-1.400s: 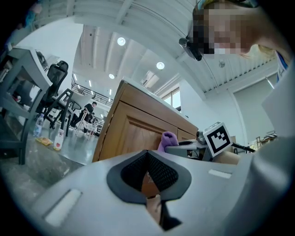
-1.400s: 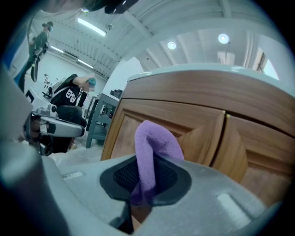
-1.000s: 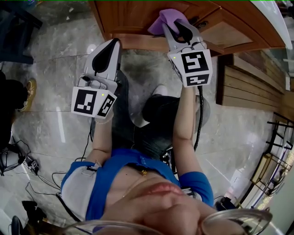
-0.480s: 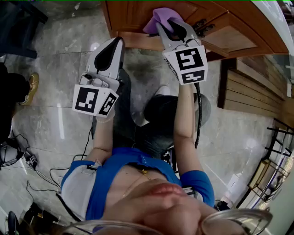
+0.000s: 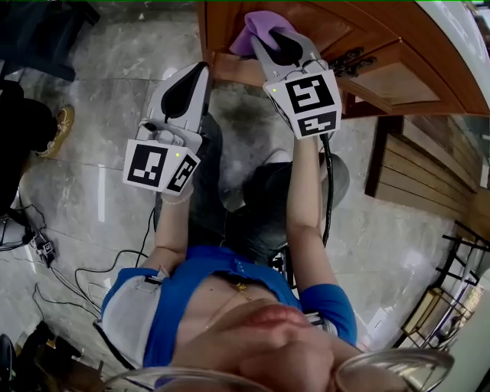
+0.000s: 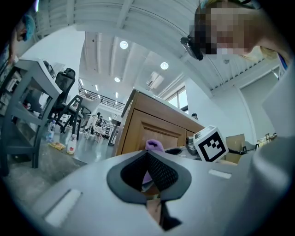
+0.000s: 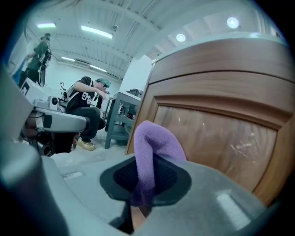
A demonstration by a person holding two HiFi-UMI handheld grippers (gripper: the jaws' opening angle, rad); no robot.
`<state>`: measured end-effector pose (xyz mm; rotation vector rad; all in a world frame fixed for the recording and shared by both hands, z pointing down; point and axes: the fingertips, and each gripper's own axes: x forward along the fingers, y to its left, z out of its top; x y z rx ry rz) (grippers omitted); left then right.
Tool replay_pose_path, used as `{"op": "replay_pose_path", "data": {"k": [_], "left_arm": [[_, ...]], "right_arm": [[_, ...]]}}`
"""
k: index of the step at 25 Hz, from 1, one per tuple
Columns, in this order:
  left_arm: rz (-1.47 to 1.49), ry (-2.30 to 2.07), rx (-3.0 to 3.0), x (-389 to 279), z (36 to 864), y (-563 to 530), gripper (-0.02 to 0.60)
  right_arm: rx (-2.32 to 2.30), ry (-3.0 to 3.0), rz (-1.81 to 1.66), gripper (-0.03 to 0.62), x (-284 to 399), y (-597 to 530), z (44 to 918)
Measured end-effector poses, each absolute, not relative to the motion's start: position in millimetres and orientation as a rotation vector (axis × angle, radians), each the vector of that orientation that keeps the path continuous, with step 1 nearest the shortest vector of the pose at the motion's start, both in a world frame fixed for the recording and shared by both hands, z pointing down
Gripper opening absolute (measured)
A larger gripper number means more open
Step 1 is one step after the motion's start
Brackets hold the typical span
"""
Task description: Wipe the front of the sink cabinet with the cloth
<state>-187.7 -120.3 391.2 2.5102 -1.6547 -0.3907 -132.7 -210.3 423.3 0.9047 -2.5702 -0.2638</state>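
Left claw [image 5: 193,75], right claw [image 5: 272,40]: both closed

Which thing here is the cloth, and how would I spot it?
Find the brown wooden sink cabinet at the top of the head view. In front of it, the right gripper pinches a soft cloth, the only purple thing among brown wood and grey floor.

- You're in an open lab hall: ceiling lights [image 6: 123,44], desks [image 6: 23,69], office chairs [image 6: 66,79].
- A wooden cabinet [image 7: 216,124] stands on the stone floor [image 5: 99,207], with cables [image 5: 65,279] trailing.
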Motion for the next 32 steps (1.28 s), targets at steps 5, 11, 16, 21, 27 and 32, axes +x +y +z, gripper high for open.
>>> {"op": "replay_pose_path", "data": {"k": [5, 11, 16, 21, 27, 32], "left_arm": [[-0.388, -1.702, 2.488, -200.2, 390.3, -114.3, -0.002], [-0.39, -1.749, 2.472, -212.5, 386.9, -109.3, -0.002], [-0.39, -1.754, 2.473, -214.8, 385.2, -108.7, -0.003], [-0.38, -1.756, 2.468, -213.9, 388.8, -110.0, -0.002], [-0.389, -1.766, 2.461, -218.0, 388.1, -110.7, -0.003], [-0.393, -1.768, 2.459, -220.7, 387.1, -110.2, -0.002]], "right_arm": [[0.822, -2.603, -0.303, 0.054, -166.5, -205.6, 427.0], [0.742, -2.652, -0.292, 0.054, -193.5, -199.3, 428.4], [0.754, -2.668, -0.292, 0.054, -197.5, -199.4, 427.6], [0.79, -2.678, -0.329, 0.054, -199.2, -198.3, 433.0], [0.766, -2.648, -0.326, 0.054, -206.3, -196.8, 457.4], [0.747, -2.616, -0.288, 0.054, -210.3, -195.5, 480.0]]}}
